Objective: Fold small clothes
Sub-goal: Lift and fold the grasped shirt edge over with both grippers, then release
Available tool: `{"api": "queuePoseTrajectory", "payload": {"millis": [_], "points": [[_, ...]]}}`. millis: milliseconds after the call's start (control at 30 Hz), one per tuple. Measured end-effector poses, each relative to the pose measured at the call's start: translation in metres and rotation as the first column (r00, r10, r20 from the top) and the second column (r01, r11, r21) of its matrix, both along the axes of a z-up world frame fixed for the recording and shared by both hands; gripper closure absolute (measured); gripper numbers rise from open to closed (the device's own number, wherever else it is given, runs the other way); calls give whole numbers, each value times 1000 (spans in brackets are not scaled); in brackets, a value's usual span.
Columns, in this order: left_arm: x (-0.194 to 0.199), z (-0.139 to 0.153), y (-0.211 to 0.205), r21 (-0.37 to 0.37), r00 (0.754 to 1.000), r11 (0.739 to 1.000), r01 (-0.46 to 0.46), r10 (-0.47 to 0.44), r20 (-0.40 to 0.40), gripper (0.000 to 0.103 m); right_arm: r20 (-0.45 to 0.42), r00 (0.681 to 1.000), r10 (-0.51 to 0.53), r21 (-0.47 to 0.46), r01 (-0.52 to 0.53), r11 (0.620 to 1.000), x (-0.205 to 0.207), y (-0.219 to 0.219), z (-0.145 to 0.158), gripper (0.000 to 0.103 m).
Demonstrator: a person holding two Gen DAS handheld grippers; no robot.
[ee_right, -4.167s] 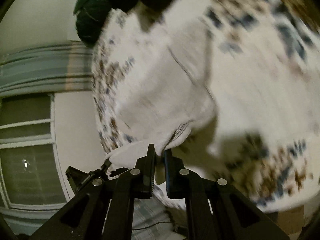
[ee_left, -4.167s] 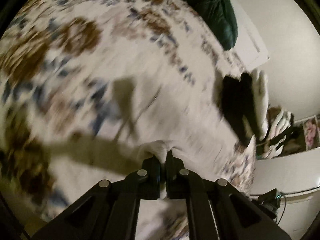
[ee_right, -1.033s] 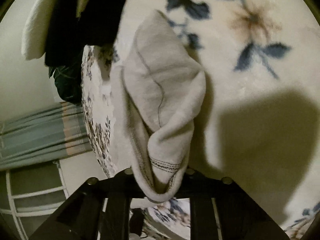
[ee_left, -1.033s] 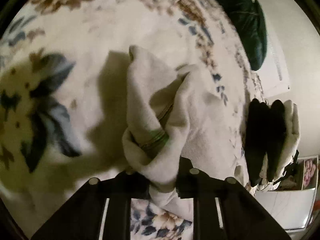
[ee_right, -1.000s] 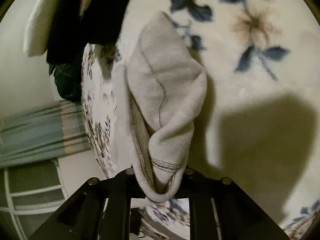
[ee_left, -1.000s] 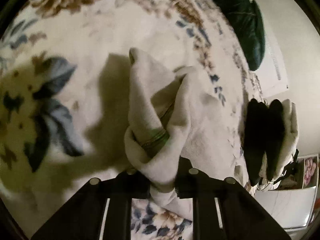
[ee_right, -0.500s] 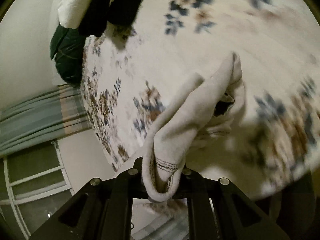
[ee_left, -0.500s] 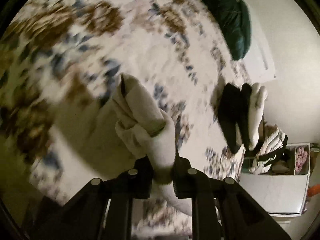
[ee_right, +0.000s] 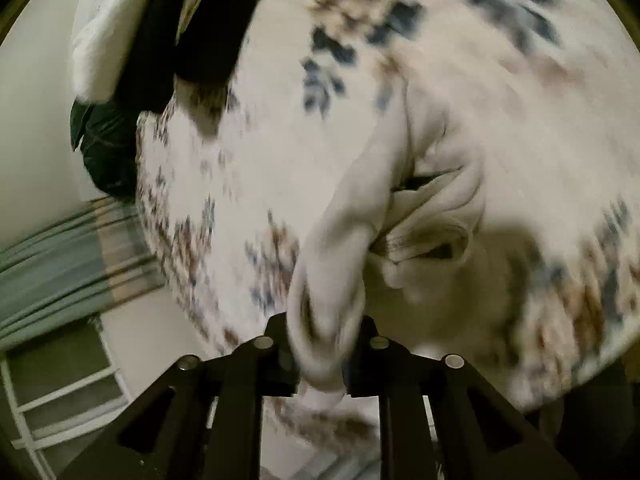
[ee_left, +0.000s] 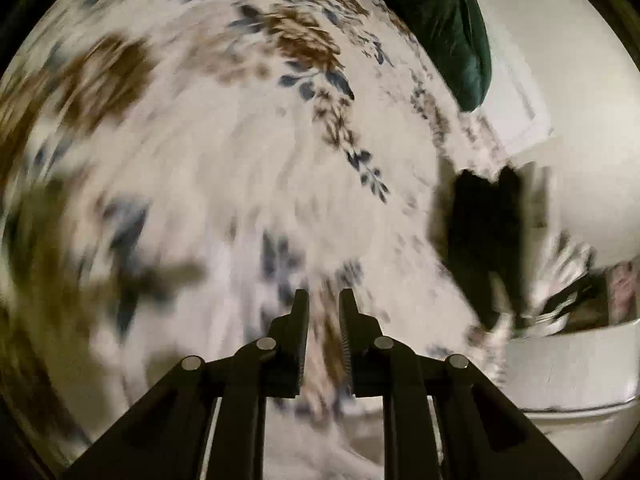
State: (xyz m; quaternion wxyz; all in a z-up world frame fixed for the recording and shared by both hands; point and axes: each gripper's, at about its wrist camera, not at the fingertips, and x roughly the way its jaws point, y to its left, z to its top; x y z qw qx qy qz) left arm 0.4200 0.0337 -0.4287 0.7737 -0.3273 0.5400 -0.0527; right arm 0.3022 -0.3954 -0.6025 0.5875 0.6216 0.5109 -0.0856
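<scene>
A small cream garment hangs bunched from my right gripper, which is shut on its edge, with the rest trailing onto the floral bedspread. My left gripper is open and empty, its fingers a little apart above the floral bedspread. The left wrist view is motion-blurred and the cream garment does not show in it.
A stack of folded black and white clothes lies at the bed's right edge, also at the top left of the right wrist view. A dark green pillow lies at the far end. White furniture stands beside the bed.
My left gripper has let go of the cream garment and swung away over the bedspread. My right gripper still holds the garment, which now droops from that one side.
</scene>
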Motion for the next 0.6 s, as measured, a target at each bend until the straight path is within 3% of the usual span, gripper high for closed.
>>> {"api": "queuePoseTrajectory", "payload": {"millis": [33,67,100,200,267,333,467,600], "points": [[12,-2,-1,-18,1000,1000,13,-13,9,89,26,1000,-2,-11,2,1000,17,-7,-8,64],[20,-2,-2,-19,1000,999,28,-27,9,89,25,1000,0,-29,1,1000,23,-10,-10,47],[24,3,-2,17,999,999,45,-45,9,88,30,1000,-3,-42,5,999,30,-15,-11,40],[12,12,3,67,993,991,114,-115,15,73,53,997,47,-77,-43,996,36,-18,-3,38],[-8,8,9,102,987,982,161,-161,-9,53,33,991,126,-135,-120,984,35,-16,5,38],[-21,-4,10,123,979,972,201,-197,-48,49,-1,978,208,-206,-204,957,34,-11,10,38],[-28,-47,7,65,940,944,324,-313,-137,49,-46,915,402,-332,-393,857,54,2,12,36],[-25,-86,-6,4,896,912,410,-402,-190,49,-70,798,598,-439,-563,700,94,21,6,28]]}}
